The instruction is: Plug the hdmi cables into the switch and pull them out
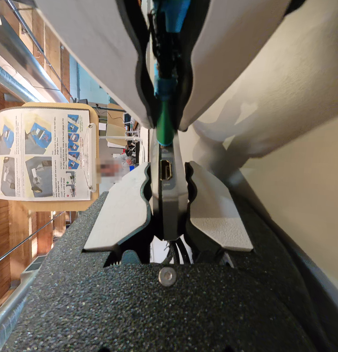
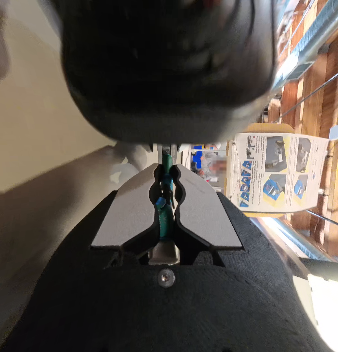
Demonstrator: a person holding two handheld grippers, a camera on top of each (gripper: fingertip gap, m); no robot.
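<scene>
Currently, left wrist view: left claw (image 1: 169, 171) is clamping a slim grey hub (image 1: 170, 205) edgewise, both pads pressing its faces, a gold port facing the camera. Just beyond its tips, a green plug (image 1: 164, 131) is meeting the hub's far end.

Right wrist view: right claw (image 2: 167, 168) is squeezing the green plug (image 2: 166, 162); hub (image 2: 165, 150) is sitting just ahead.

Both tongs (image 1: 169, 171) (image 2: 167, 167): pale grey flat fingers (image 1: 126, 205) w/ wavy black rubber pads, speckled black plastic body, one silver hex screw (image 1: 167, 276); far body blurred, prob. same.
</scene>
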